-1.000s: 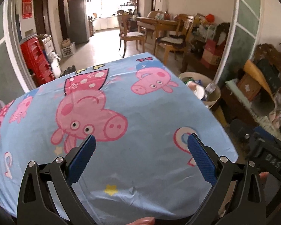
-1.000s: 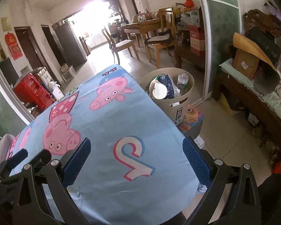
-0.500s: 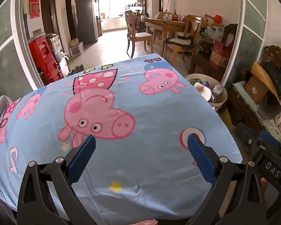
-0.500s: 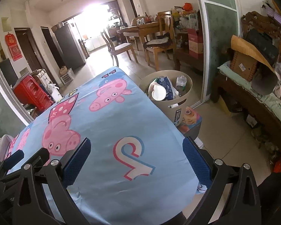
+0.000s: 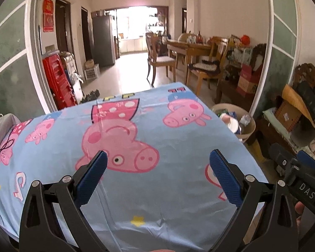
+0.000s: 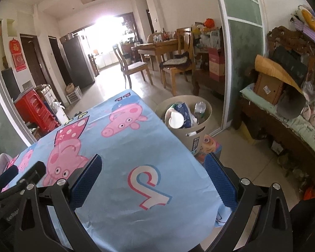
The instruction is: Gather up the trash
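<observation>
In the left wrist view, the left gripper (image 5: 157,174) fills the lower part of the frame, its blue-padded black fingers (image 5: 91,177) spread wide with nothing between them, hovering over the light blue cartoon-pig tablecloth (image 5: 136,189). At the right middle of the frame, just past the table's right edge, stands the round beige plastic trash bin (image 5: 248,126), partly hidden by the cloth. The right gripper (image 5: 300,180) shows at the lower right edge.

In the right wrist view, the right gripper (image 6: 153,178) is likewise wide apart and empty above the tablecloth (image 6: 136,147). The bin (image 6: 197,132) sits on the floor at centre frame, beside the table, holding a white paper cup (image 6: 175,120), a blue wrapper (image 6: 185,113) and a clear plastic bottle (image 6: 199,107). The left gripper (image 6: 21,178) shows at the lower left.
</observation>
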Demonstrator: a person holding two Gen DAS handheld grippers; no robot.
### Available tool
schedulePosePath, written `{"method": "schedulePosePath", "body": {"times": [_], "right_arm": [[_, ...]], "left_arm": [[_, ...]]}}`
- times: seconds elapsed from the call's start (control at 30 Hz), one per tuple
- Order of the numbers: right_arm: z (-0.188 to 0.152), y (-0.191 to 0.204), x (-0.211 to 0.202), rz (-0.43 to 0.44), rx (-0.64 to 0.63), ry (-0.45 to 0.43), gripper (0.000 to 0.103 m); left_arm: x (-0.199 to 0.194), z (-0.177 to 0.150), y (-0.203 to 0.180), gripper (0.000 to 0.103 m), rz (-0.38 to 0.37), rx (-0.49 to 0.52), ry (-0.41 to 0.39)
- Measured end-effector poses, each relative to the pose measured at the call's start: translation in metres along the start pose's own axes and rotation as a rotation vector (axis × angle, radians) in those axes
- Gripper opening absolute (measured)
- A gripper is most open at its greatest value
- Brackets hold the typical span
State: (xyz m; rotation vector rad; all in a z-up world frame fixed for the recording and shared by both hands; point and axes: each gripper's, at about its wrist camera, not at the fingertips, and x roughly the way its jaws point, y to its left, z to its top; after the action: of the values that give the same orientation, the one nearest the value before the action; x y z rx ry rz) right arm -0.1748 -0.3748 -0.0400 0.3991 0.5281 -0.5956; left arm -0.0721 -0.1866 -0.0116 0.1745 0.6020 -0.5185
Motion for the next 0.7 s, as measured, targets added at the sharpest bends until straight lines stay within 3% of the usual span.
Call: {"method": "schedulePosePath", "body": {"times": [0.27, 0.7], "right_arm": [[-0.003, 0.002, -0.008, -0.001, 0.016, -0.042, 0.094], [-0.003, 0.006, -0.007, 0.004, 0.009, -0.031, 0.094]], "left_arm": [[-0.005, 0.000, 0.009, 0.096, 0.001, -0.020, -0.015], [-0.003, -0.003, 0.017, 0.096, 0.008, -0.033, -0.011]]}}
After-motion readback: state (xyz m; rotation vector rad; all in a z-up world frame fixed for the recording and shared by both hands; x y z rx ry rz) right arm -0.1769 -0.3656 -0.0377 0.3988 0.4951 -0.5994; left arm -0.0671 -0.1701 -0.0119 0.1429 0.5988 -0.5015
